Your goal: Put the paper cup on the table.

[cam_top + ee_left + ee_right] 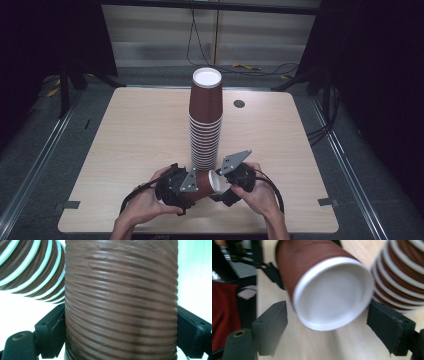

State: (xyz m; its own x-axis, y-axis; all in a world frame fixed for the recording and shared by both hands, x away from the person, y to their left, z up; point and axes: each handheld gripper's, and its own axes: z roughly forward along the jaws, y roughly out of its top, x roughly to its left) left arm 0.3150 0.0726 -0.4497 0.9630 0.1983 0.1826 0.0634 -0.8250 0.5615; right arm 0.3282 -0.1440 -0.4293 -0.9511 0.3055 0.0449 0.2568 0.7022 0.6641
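A tall stack of upturned brown ribbed paper cups (206, 125) stands in the middle of the wooden table (140, 130). Just in front of it, a single brown cup (206, 181) lies level above the table. My left gripper (196, 185) is shut on that cup's ribbed wall (121, 305), one jaw pressing on each side. The cup's white bottom (333, 295) faces my right gripper (329, 325), whose jaws stand open to either side of it, with a gap on the left. The stack (402, 272) rises close behind.
A round black grommet (239, 103) sits in the table's far half. Grey tape marks (70, 205) lie near the front corners. Cables (250, 67) run over the floor behind the table. Metal rails (35, 170) flank it.
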